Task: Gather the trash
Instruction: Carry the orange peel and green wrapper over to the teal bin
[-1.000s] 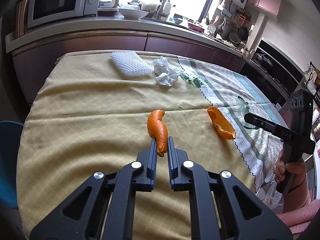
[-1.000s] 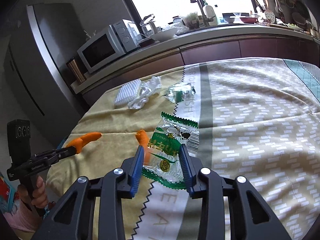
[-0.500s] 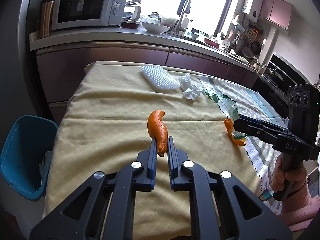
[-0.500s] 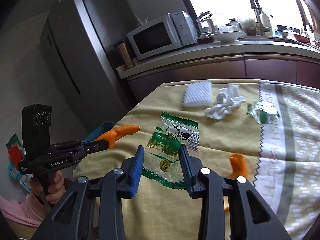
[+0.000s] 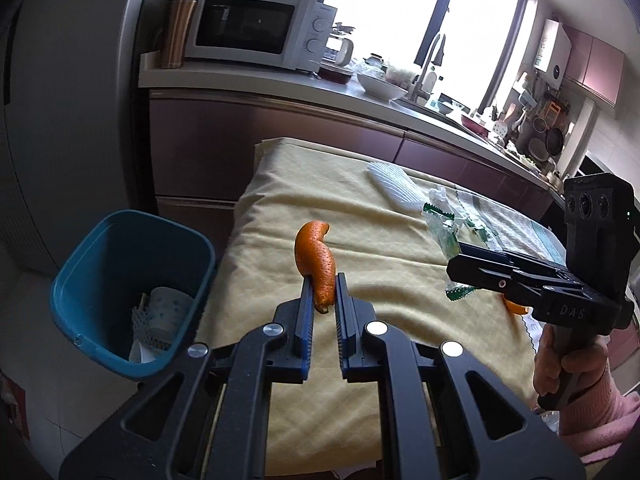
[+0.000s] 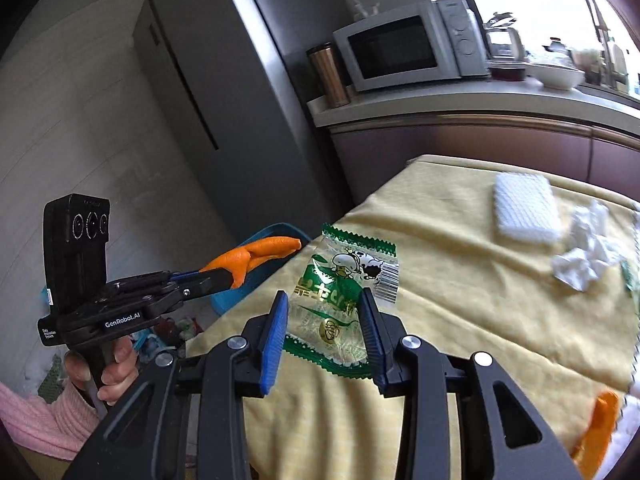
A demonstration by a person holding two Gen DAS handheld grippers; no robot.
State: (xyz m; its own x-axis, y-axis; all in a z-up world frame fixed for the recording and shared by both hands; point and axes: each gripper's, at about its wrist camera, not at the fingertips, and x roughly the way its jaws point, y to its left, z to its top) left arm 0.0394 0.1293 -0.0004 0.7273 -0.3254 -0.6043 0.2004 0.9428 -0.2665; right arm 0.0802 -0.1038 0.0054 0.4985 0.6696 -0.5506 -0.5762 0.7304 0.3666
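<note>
Orange, curved citrus peel (image 5: 316,264) is pinched between the nearly closed jaws of the left gripper (image 5: 323,300); the right gripper (image 6: 323,320) clamps a clear green-printed plastic snack wrapper (image 6: 340,300). Since a second ago both have swung off the yellow tablecloth (image 5: 360,240) toward the blue plastic bin (image 5: 120,280), now ahead-left of the left gripper. Judgement: release follows; a second peel (image 6: 600,420), white tissue (image 6: 584,256) and foam pad (image 6: 524,212) remain.

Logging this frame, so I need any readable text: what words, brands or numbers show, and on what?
"GenRobot.AI": side of the left gripper body.
"DAS": side of the right gripper body.
Green snack wrapper: large characters and barcode digits, not legible.
Small white label on left gripper body: too small to read.
Microwave dials: markings too small.
</note>
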